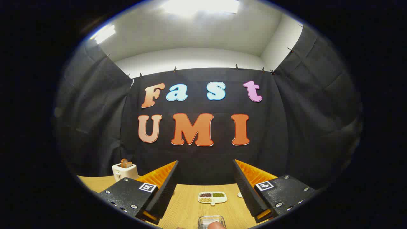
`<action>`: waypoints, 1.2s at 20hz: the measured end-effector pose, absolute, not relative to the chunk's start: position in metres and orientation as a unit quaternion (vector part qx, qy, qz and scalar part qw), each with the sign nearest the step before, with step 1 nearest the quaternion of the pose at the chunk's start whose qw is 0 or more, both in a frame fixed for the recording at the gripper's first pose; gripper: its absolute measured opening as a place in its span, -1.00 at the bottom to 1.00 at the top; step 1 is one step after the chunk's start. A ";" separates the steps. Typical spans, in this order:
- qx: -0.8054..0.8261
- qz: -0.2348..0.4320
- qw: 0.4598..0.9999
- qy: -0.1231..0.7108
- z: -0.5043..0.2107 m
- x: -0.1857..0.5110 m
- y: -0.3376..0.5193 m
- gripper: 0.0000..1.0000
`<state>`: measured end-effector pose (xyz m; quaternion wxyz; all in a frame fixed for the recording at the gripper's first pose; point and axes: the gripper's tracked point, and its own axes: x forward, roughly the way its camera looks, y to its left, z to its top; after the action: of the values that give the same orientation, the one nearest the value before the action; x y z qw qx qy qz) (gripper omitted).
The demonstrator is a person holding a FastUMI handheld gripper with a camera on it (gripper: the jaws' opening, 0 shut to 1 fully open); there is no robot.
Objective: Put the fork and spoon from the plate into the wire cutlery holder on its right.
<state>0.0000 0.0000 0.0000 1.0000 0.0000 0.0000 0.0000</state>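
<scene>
My gripper [205, 161] is open and held high and level over a wooden table [187, 206], pointing at the booth's back wall. Nothing is between its fingers. On the table below the gap stands a small see-through rectangular holder [211, 221], cut off at its near side; I cannot tell what is in it. A sliver of something white [240, 194] peeks out from behind the right finger [249, 187], too little to tell what it is.
A white divided dish [212, 197] with dark, green and pale grains sits on the table beyond the holder. A white toaster [124, 171] with a slice of bread stands at the far left, behind the left finger. Black cloth walls close the booth.
</scene>
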 end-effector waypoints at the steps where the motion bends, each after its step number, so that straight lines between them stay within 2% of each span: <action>1: 0.003 0.002 1.000 0.005 -0.003 0.001 0.000 0.94; 15: -0.007 0.001 1.000 0.016 0.008 0.014 0.013 0.94; 20: -0.013 0.029 0.999 0.041 -0.007 0.012 0.044 0.94; 24: -0.008 0.061 0.994 0.094 -0.036 0.010 0.083 0.95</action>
<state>0.0096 0.0830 -0.0356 0.9937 -0.0080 0.0936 0.0609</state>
